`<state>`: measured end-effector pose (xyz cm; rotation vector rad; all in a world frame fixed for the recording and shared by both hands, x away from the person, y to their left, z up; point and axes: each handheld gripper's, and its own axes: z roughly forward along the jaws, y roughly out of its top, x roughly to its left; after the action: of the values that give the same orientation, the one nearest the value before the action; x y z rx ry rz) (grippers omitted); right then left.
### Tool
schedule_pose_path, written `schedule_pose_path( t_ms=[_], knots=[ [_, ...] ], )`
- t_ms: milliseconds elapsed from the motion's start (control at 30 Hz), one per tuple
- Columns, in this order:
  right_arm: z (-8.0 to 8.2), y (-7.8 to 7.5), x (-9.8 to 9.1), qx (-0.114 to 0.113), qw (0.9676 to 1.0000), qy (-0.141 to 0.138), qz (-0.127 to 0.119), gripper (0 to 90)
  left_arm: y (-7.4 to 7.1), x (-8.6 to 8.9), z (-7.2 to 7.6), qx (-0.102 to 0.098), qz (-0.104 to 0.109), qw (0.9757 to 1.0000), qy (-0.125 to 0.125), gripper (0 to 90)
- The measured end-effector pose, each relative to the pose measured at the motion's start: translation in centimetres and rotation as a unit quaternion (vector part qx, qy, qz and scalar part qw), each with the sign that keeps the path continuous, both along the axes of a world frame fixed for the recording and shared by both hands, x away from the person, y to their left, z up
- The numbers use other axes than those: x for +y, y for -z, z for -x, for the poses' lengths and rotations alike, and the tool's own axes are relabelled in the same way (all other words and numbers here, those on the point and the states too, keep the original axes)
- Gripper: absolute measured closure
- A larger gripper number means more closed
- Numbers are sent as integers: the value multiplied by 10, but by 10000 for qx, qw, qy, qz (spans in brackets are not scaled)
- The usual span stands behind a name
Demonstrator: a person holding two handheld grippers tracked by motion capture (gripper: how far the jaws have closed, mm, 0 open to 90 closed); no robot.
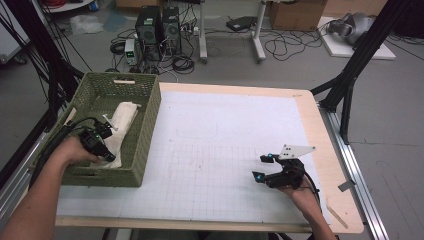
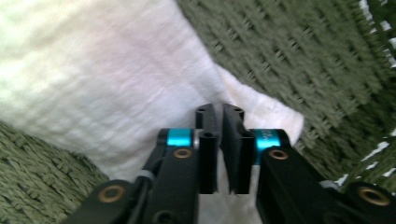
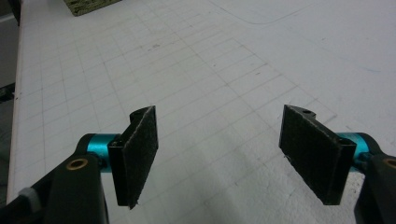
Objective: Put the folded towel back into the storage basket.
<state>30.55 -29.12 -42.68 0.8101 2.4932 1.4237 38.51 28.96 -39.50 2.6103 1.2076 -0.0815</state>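
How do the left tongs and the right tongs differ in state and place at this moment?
The left tongs are nearly closed, pinching the white cloth inside the green basket; the right tongs stand wide open with nothing between them, over the white gridded mat. Both have black jaws on blue fittings.

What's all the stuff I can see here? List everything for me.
basket: one, green woven, left side of the table
towel: one, white, folded, lying inside the basket
table: one, wooden edge, white gridded sheet on top
computer towers: two, black, on the floor beyond the table, among cables
cardboard box: one, brown, on the floor at the back
left gripper: one, black with blue parts, down in the basket, jaws nearly together with a fold of towel between them
right gripper: one, black with blue parts, jaws open over the white sheet, holding nothing
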Motion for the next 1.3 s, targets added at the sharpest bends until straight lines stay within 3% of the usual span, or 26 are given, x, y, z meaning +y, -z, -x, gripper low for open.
schedule_pose_path(
  t_ms=[100, 233, 333, 400, 533, 633, 700, 800, 900, 1000, 1067, 1133, 1233, 1300],
  knots=[
    [0, 0, 0, 23, 10000, -3, 4, 275, -13, 3, 2, -142, 225, 9996, -12, 807],
    [-1, 1, 0, 29, 10000, 9, 17, 275, -25, 9, 6, 49, 232, 9995, 230, 856],
    [-1, 1, 1, 35, 10000, 11, 15, 275, -19, 11, 10, 268, 37, 9989, 393, 860],
    [-1, 1, 1, 28, 10000, 18, 5, 275, -12, 8, 9, 563, -158, 9973, 441, 861],
    [-1, 1, 1, 34, 10000, 14, 15, 275, -6, 5, 6, 824, -330, 9941, 631, 850],
    [-1, 0, 0, 5, 10000, 25, -10, 275, -8, 6, 7, 641, -289, 9956, 611, 834],
    [-1, 0, -1, 12, 10000, 41, -20, 275, -14, 7, 8, 212, -118, 9985, 490, 796],
    [-2, 0, -1, 3, 10000, 42, -29, 275, -25, 9, 7, -433, 192, 9979, 441, 745],
    [-2, 0, 0, -15, 10000, 36, -9, 275, -33, 12, 3, -1072, 256, 9938, 127, 707],
    [-2, 0, 1, -7, 10000, 25, 1, 275, -35, 12, -2, -1777, 352, 9832, -209, 718],
    [-2, 0, 2, -20, 10000, 34, 17, 275, -29, 9, -8, -1983, 275, 9791, -359, 739],
    [-2, 1, 3, -15, 10000, 12, 12, 275, -20, 2, -14, -2134, 43, 9757, -491, 752],
    [-1, 0, 2, -28, 10000, -11, 14, 275, -7, 1, -20, -2111, 0, 9748, -716, 767],
    [-1, -1, 1, -25, 10000, 8, -16, 275, 0, 2, -22, -1953, -99, 9776, -783, 775]
  ],
)
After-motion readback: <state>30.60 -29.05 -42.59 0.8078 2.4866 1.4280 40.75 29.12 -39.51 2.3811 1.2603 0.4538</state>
